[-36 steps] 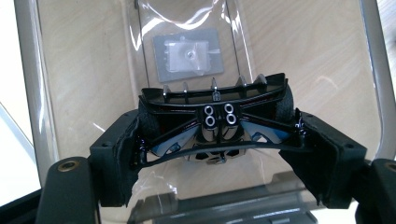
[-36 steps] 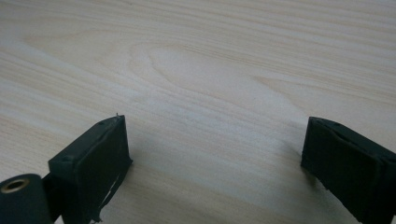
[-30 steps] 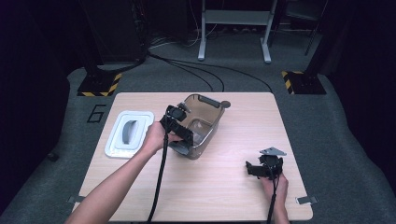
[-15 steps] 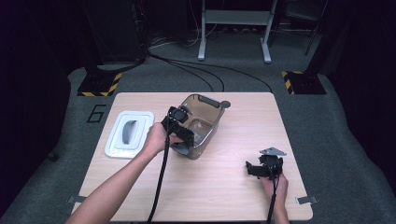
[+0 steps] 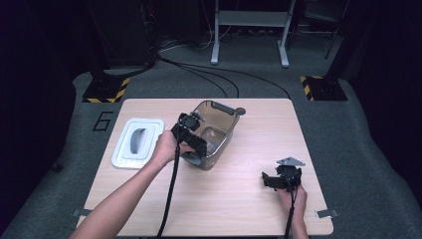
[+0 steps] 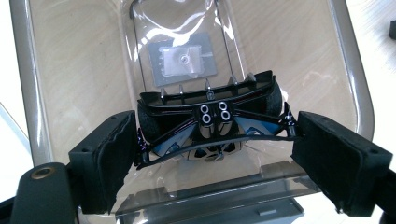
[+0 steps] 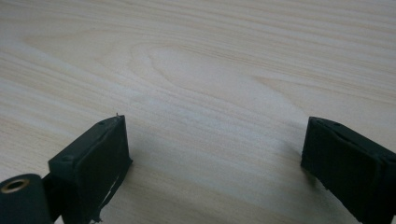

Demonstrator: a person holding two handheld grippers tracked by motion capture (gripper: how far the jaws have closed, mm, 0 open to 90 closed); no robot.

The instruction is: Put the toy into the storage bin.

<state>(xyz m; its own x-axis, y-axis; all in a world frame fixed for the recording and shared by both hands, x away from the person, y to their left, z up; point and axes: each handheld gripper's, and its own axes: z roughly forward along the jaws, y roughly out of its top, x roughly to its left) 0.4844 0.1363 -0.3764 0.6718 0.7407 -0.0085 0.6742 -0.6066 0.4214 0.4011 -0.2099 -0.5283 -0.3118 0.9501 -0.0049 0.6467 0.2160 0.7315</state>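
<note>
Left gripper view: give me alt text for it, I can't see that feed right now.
A black toy car sits between the open left tongs, its ends close to both pads, held over the inside of a clear, grey-tinted plastic container. The wooden table shows through the container's floor and beyond its rim.

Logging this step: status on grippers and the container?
Left gripper open around black toy car inside clear container. Right gripper open on table. Lid lies aside.
</note>
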